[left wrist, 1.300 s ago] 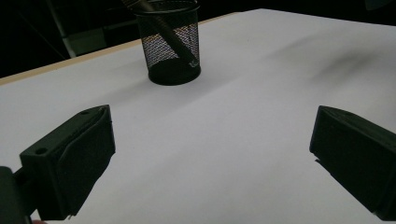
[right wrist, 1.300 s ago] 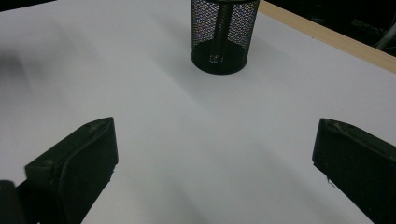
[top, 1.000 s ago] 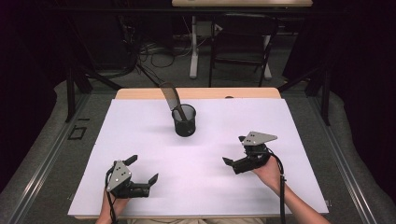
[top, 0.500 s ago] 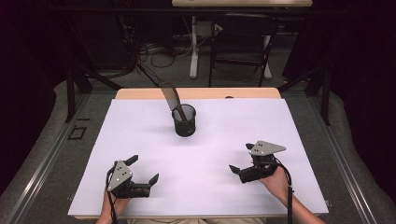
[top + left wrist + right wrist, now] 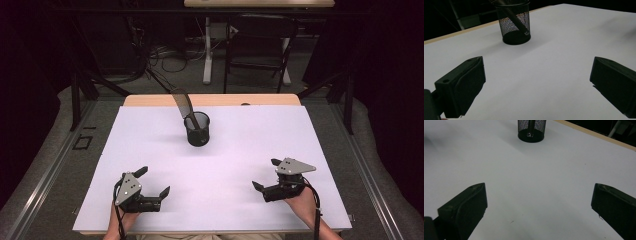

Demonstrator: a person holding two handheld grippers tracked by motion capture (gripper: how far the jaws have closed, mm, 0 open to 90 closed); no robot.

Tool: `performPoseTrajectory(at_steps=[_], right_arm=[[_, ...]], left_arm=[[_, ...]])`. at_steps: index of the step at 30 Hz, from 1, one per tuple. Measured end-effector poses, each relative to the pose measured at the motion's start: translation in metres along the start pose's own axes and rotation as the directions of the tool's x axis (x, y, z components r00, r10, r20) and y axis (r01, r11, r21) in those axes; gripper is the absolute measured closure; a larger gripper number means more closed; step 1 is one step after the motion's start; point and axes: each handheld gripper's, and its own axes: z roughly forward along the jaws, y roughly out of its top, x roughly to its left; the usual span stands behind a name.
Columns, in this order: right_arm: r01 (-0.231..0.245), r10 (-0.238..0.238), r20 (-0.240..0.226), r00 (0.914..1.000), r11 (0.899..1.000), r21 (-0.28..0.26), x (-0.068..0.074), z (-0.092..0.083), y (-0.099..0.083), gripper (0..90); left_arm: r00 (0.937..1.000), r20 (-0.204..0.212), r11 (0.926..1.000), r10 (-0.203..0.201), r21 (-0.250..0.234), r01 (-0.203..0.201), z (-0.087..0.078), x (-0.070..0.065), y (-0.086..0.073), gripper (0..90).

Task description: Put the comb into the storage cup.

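A black mesh cup (image 5: 197,130) stands upright on the far middle of the white table top (image 5: 240,150). A dark flat-ended utensil (image 5: 182,103) leans out of it toward the far left. My left gripper (image 5: 154,181) rests near the front left edge, open, with nothing between its jaws. My right gripper (image 5: 266,173) sits near the front right, also open and holding nothing. In the left gripper view the cup (image 5: 515,27) is ahead, beyond the spread jaws of that gripper (image 5: 537,65). The right gripper view shows the cup (image 5: 531,130) far ahead of its gripper (image 5: 539,187).
The table's wooden far edge (image 5: 215,99) shows behind the white sheet. Beyond it stand a dark chair (image 5: 257,45) and a white table leg (image 5: 206,50) with cables on the floor. Metal rails run along both sides of the table.
My right gripper has drawn back toward the near edge and slightly to the right, staying open. The left gripper and the cup have not moved.
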Motion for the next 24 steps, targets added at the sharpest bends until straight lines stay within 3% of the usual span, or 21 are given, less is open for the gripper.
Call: performPoseTrajectory(at_steps=[18,24], right_arm=[[-0.022,0.023,0.038,0.9990,0.999,-0.029,0.001,-0.016,-0.017,0.1],[0.004,-0.003,0.041,0.9992,0.999,-0.035,0.002,-0.020,-0.020,0.0]], left_arm=[[1.0000,0.001,0.9999,-0.001,0.012,0.001,-0.001,-0.001,0.000,0.1],[1.0000,0.003,0.9998,0.007,0.019,-0.007,-0.001,-0.002,0.001,0.1]])
